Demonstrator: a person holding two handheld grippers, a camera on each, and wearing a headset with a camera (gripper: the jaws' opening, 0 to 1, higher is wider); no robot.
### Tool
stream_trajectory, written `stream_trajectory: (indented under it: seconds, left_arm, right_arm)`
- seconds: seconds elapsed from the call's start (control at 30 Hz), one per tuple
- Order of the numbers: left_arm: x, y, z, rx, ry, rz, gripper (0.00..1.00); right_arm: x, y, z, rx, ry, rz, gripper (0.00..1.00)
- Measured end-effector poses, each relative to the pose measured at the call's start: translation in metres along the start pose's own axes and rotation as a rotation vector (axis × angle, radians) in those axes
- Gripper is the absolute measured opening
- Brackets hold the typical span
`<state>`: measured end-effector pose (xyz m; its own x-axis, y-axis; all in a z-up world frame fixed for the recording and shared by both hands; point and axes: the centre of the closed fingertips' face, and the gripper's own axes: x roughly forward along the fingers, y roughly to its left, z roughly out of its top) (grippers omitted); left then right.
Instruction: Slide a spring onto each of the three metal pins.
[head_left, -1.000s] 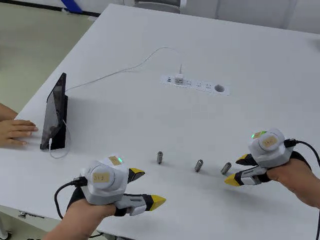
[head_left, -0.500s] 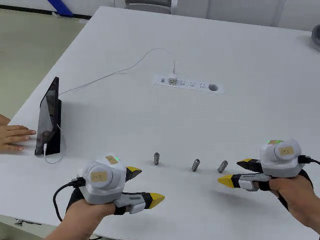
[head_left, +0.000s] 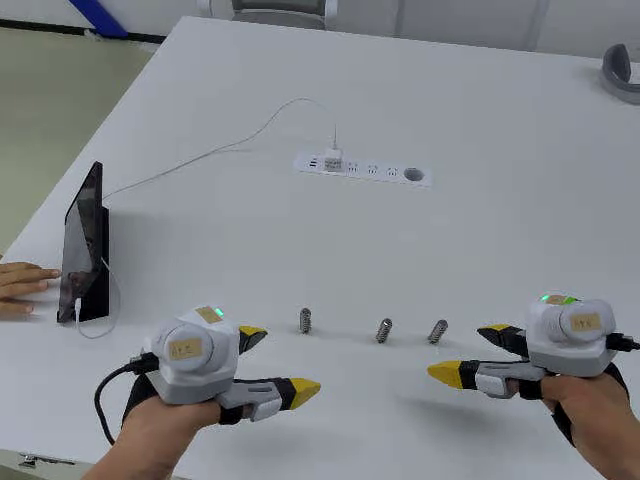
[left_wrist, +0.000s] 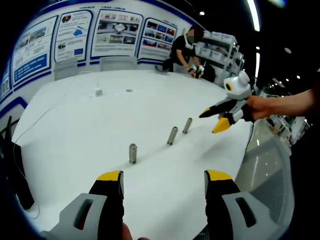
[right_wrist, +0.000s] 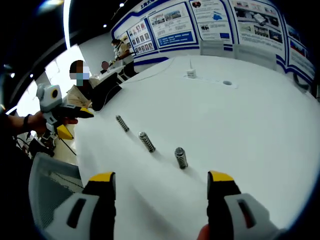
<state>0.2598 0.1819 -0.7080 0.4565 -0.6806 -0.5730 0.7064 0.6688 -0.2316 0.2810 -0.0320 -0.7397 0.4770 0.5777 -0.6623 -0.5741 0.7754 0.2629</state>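
Three short metal pins stand in a row on the white table, each with a spring on it: a left pin (head_left: 305, 320) (left_wrist: 132, 153) (right_wrist: 121, 123), a middle pin (head_left: 384, 330) (left_wrist: 172, 135) (right_wrist: 146, 141) and a right pin (head_left: 437, 331) (left_wrist: 187, 125) (right_wrist: 181, 157). My left gripper (head_left: 272, 363) (left_wrist: 162, 176) is open, near the table's front edge, left of the row. My right gripper (head_left: 468, 354) (right_wrist: 159, 177) is open too, just right of the right pin and a little nearer. Nothing lies between either pair of fingers.
A white power strip (head_left: 362, 169) with a plugged charger and a cable lies further back. A dark tablet (head_left: 83, 243) stands at the left edge, a person's hand (head_left: 20, 284) beside it. Other people stand behind the table's far end.
My right gripper has drawn back to the right and nearer, away from the right pin. The left gripper stays about where it was. The head camera has shifted.
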Motion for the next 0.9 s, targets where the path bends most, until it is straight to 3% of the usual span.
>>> stream_trajectory:
  seconds: [0.4,0.9]
  left_arm:
    - [-0.002,0.011,-0.007,-0.021,0.006,0.022,0.69]
    - [-0.002,0.009,-0.011,-0.029,0.014,0.017,0.70]
  right_arm:
    - [-0.009,0.013,-0.011,0.024,-0.015,-0.009,0.82]
    - [-0.008,0.027,-0.016,0.013,-0.006,0.007,0.87]
